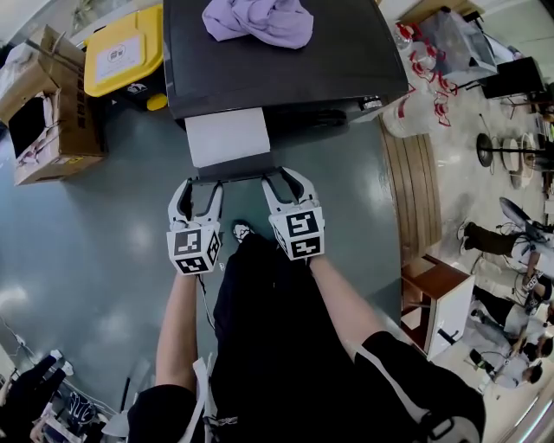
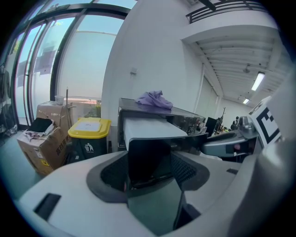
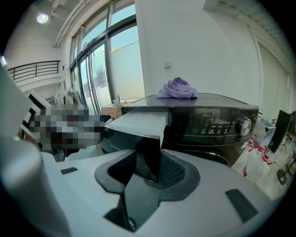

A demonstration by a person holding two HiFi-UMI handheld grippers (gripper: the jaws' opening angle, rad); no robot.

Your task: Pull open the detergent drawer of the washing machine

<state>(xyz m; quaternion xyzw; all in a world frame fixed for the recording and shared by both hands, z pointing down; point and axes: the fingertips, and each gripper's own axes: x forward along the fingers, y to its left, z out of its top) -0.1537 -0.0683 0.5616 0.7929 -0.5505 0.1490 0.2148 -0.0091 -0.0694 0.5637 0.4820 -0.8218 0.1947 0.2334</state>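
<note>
Black, flat-topped washing machine (image 1: 346, 52) sat at the top of the head view, with a crumpled lilac cloth (image 1: 260, 19) lying on its lid. The detergent drawer (image 1: 228, 137), a white plastic tray with a dark glossy front panel, stuck out of the machine's front at its left side. It was already well extended toward the person, with the tray top exposed.

Key relation: the drawer's slide axis ran straight out from the washing machine's front toward the person. The front panel lay crosswise to that axis, on the end of the drawer farthest from the machine. Both tools were on the person's side of the panel and pointed back at the machine.

- **Left gripper (image 1: 197, 186):** it sat at the panel's left end. Its jaws were partway apart, with the panel's left corner filling the gap between the pads. This read as a grip on the drawer.
- **Right gripper (image 1: 288, 180):** it sat at the panel's right end, also about half open. The right edge of the panel stood between its pads and touched them. This also read as a grip.

Neither hand was nearer, as both were level with each other and the same way off from the machine.

Judgement: the drawer looked mostly open, but the frames did not show whether any travel was left. Any further pull would need to go straight away from the washing machine along the slide axis, with both hands even. An uneven pull could skew the tray in its slot.
</note>
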